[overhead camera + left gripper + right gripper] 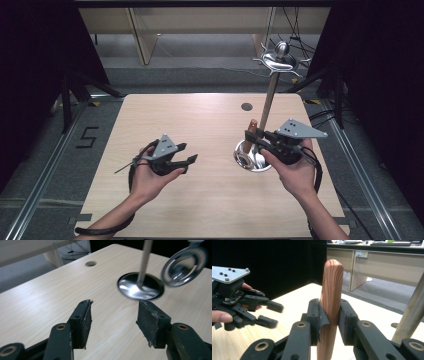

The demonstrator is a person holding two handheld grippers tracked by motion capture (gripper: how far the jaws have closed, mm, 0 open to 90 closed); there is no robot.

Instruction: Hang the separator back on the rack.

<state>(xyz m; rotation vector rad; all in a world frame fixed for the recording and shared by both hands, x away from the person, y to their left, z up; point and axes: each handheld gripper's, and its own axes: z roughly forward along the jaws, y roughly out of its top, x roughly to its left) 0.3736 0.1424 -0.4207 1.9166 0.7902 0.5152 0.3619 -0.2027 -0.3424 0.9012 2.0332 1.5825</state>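
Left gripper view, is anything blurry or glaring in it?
In the left gripper view the metal ring at upper right is smeared by blur, and the stand's round base throws bright glare; the left gripper and table look sharp.

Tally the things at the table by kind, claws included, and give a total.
Claws: 2, left claw open, right claw shut on the handle
Wooden-handled utensils: 1, wooden handle
Metal stands: 1, pole stand with round base
Total: 4

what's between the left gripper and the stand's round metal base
Only bare tabletop lies between the left gripper and the metal base, seen in the left gripper view.
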